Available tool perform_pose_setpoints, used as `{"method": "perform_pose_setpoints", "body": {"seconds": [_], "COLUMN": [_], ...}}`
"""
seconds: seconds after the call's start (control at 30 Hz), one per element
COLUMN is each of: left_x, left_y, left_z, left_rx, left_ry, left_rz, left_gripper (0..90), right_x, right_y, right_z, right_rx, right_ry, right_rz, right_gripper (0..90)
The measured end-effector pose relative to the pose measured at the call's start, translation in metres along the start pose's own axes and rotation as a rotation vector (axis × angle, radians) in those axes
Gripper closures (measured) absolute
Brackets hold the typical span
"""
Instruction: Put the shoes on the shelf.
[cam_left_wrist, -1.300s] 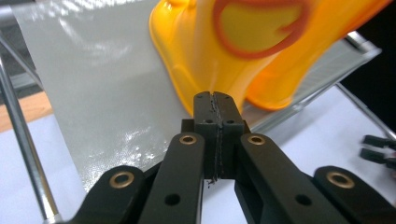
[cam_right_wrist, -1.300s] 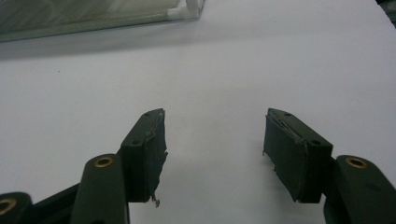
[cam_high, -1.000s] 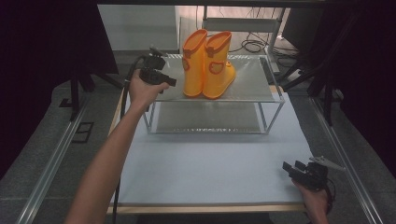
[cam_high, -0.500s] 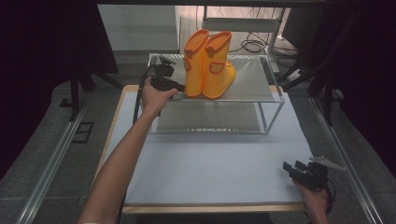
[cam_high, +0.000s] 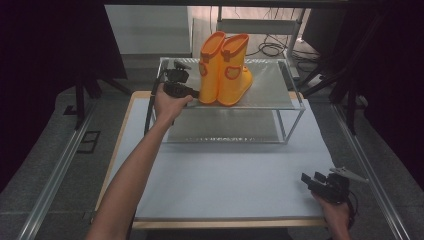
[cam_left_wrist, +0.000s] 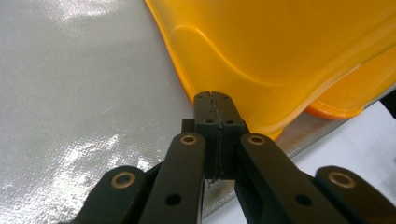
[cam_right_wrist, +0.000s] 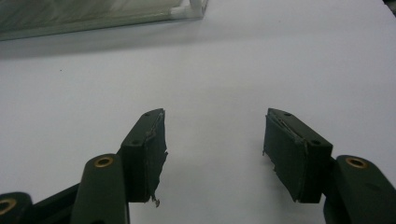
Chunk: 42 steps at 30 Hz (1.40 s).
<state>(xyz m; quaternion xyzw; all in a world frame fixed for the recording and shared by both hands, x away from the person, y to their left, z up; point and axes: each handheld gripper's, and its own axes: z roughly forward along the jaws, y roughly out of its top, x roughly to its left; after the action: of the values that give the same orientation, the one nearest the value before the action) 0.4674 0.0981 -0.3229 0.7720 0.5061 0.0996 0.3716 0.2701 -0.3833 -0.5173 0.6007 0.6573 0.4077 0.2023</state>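
Two orange rubber boots (cam_high: 226, 67) stand upright side by side on the top shelf (cam_high: 270, 90) of a low wire rack. My left gripper (cam_high: 194, 93) is shut, pads together with nothing between them, its tips right at the lower left side of the nearer boot (cam_left_wrist: 280, 51). In the left gripper view the closed fingertips (cam_left_wrist: 217, 112) sit against the boot's sole edge over the silver shelf mat (cam_left_wrist: 84, 102). My right gripper (cam_high: 310, 179) rests open near the table's front right corner, its jaws spread over bare white tabletop (cam_right_wrist: 215, 93).
The rack has a lower shelf (cam_high: 225, 130) and thin white metal legs (cam_high: 287, 132). A pale mat (cam_high: 225, 175) covers the wooden table. Dark curtains, stands and cables (cam_high: 272, 47) ring the table. A rack corner (cam_right_wrist: 196, 7) lies ahead of the right gripper.
My left hand has moved rightward and down along the top shelf, bringing its shut gripper up against the left boot. The right hand has stayed put.
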Motion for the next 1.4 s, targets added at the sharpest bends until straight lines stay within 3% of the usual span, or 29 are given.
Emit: {"method": "perform_pose_setpoints", "body": {"seconds": [1.03,1.4], "left_x": [-0.039,-0.037], "left_y": [0.012,0.011], "left_z": [0.016,0.015], "left_rx": [0.027,0.014], "left_ry": [-0.073,-0.076], "left_rz": [0.063,0.064], "left_gripper": [90.0,88.2], "right_x": [0.001,-0.001], "right_y": [0.001,0.001], "right_z": [0.000,-0.001], "right_rx": [-0.006,-0.005], "right_ry": [0.016,0.015], "right_rz": [-0.005,0.001], "right_gripper": [38.3,38.3]}}
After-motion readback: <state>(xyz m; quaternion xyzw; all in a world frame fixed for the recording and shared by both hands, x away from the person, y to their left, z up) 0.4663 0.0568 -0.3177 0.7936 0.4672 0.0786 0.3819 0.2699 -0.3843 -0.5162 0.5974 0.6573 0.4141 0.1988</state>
